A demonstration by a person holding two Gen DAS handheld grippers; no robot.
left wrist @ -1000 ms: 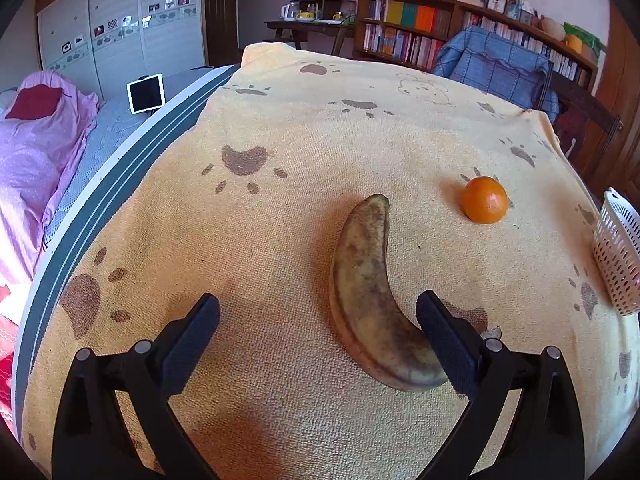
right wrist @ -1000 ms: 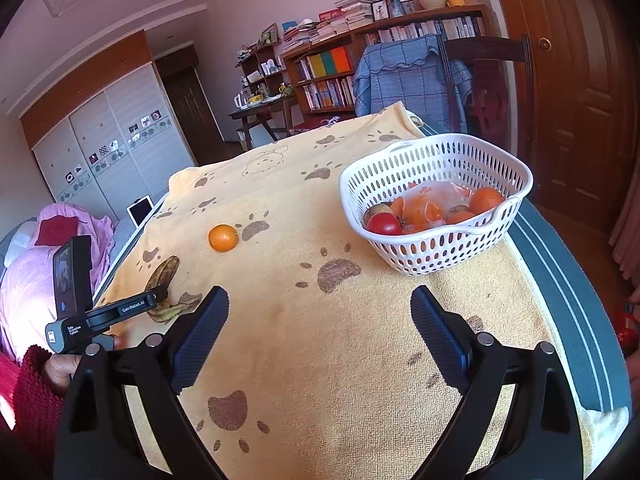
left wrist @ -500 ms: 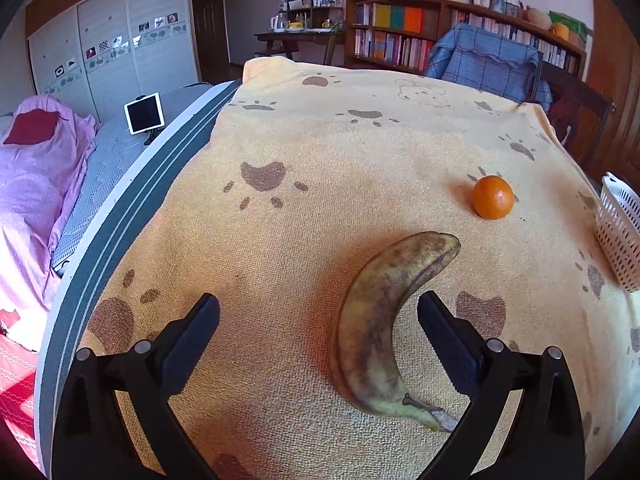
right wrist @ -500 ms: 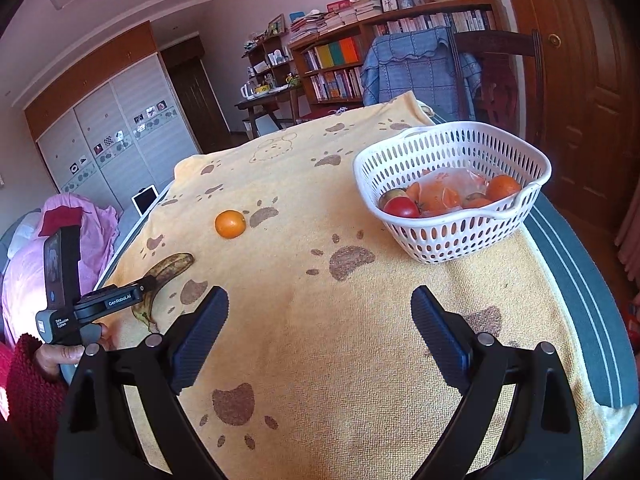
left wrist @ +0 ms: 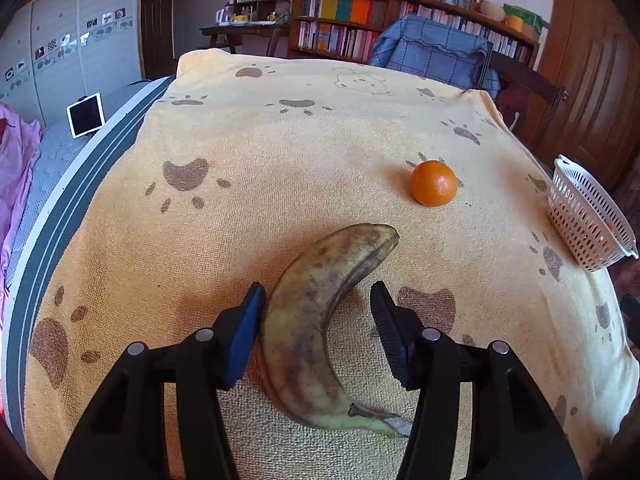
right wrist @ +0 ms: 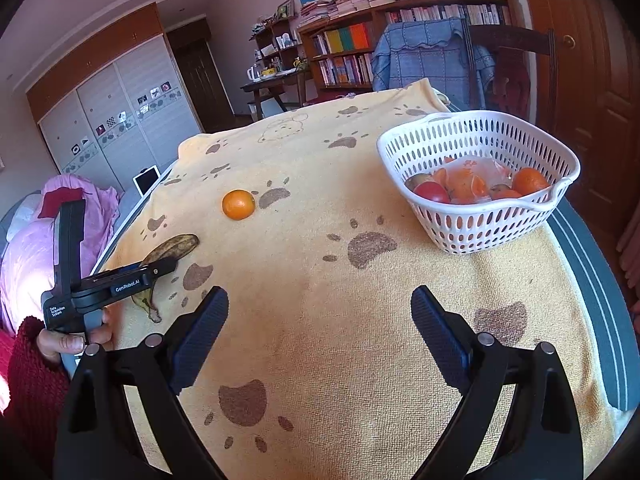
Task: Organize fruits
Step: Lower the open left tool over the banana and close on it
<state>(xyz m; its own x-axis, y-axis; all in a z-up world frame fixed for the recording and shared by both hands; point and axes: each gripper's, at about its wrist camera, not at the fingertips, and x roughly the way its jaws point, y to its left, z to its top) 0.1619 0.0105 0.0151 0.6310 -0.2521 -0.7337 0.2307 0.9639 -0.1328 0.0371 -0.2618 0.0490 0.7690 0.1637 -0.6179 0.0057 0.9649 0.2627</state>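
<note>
Yellow towel point(left wrist: 320, 152) open around banana point(left wrist: 316, 328); left gripper point(left wrist: 318, 312) jaws closing.

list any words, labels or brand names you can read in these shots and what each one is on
"GenRobot.AI": white print along the black body of the left gripper, seen from the right wrist view.
"Data Acquisition System": small white print near that gripper's handle; only just legible.
Orange print on the clear packet in the white basket: too blurred to read.
Book spines on the bookshelf: too small to read.
Banana and orange: no labels.
</note>
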